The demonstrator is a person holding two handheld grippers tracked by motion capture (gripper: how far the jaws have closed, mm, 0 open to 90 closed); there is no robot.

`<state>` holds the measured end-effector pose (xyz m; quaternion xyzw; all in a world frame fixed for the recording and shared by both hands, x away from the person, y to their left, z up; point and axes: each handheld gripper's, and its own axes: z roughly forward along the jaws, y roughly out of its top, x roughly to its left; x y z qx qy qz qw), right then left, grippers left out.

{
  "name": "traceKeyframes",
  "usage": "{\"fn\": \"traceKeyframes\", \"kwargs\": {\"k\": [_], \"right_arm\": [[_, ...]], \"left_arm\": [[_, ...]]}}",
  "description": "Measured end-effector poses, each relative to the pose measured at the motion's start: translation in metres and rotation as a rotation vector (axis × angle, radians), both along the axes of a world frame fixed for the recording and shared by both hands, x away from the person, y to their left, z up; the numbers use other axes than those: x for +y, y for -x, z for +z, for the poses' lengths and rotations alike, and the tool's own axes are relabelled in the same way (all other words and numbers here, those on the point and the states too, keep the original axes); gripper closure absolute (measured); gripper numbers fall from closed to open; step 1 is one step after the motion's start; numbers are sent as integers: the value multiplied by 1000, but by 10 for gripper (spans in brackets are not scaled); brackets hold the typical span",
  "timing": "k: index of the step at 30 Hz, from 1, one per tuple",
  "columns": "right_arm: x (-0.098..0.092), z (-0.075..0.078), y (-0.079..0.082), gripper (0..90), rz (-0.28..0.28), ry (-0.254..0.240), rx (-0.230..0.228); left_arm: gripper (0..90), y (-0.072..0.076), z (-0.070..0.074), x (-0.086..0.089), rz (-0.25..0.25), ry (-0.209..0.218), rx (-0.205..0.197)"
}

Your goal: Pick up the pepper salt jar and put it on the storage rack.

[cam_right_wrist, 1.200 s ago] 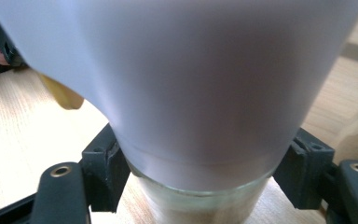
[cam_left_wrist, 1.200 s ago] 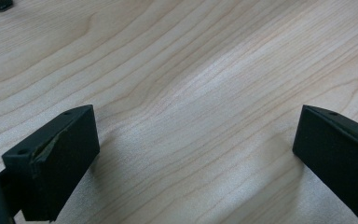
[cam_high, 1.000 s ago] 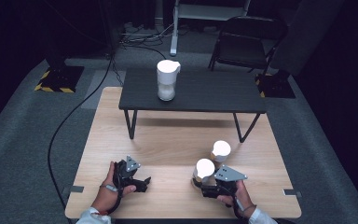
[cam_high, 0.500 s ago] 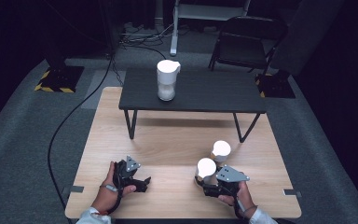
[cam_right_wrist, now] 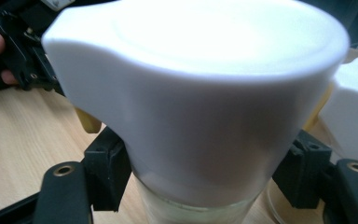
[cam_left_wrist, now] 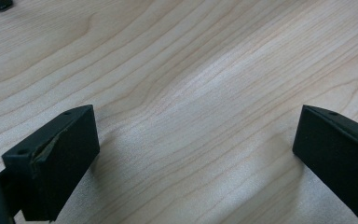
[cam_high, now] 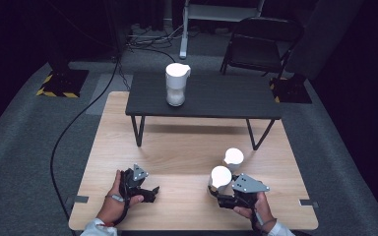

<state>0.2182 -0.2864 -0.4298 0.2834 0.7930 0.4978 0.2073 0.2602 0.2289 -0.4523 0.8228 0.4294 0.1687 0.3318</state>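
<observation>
Right gripper (cam_high: 221,189), lower right of the high view: jaws closed on the glass body of a white-lidded jar (cam_high: 221,176), one black pad on each side just under the lid, as the right gripper view shows (cam_right_wrist: 200,112). Compared with the frame 1 second back, the jar sits slightly higher in the picture and nearer the second white-lidded jar (cam_high: 234,157) just above and to its right. Judgement: the lift has begun and the grip is holding; the jar looks clear of the wooden table (cam_high: 187,147), though its base is hidden.

Left gripper (cam_high: 140,187), lower left of the high view: unchanged, resting on the wood. Its jaws stand wide apart with bare wood grain between them, holding nothing.

A third white-lidded jar (cam_high: 176,84) stands on the dark side table (cam_high: 226,98), upper centre, a likely destination.
</observation>
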Motion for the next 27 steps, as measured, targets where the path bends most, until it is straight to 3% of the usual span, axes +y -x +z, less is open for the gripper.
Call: {"fn": "traceKeyframes", "kwargs": {"k": [8,19,27], "right_arm": [[0,18,4,297,-2,-13,-11],[-3,62,6,297,-32,-6,-59],[-7,94,-3,297,-71,-31,-84]], "left_arm": [[0,0,0,0,0,0,0],[0,0,0,0,0,0,1],[0,0,0,0,-1,0,0]]}}
